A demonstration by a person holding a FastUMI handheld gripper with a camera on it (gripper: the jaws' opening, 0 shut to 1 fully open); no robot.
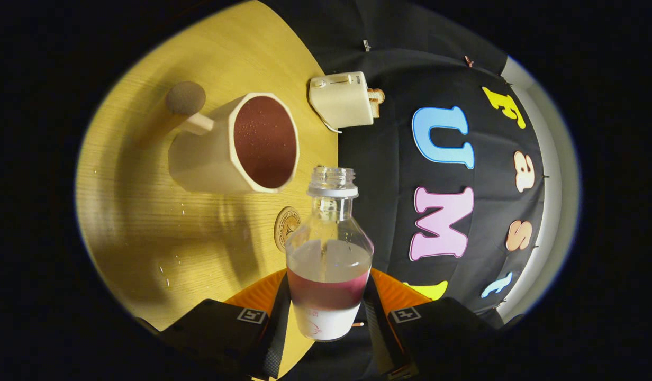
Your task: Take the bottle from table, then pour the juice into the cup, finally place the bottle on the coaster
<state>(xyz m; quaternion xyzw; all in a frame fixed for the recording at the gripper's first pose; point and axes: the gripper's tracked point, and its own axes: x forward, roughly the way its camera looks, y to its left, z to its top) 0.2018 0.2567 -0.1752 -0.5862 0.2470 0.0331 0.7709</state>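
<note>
I see the yellow wood-grain counter (146, 222) carrying a cream mug (220, 153), a round coaster (287, 226), a cream toaster (341, 99) and a small brown disc (186, 98).

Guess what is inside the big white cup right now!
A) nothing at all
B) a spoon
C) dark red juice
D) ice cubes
C: the cup beyond the bottle is filled near its rim with dark red juice, while the gripper has both fingers pressed on the bottle, which has some juice left in it.
</note>
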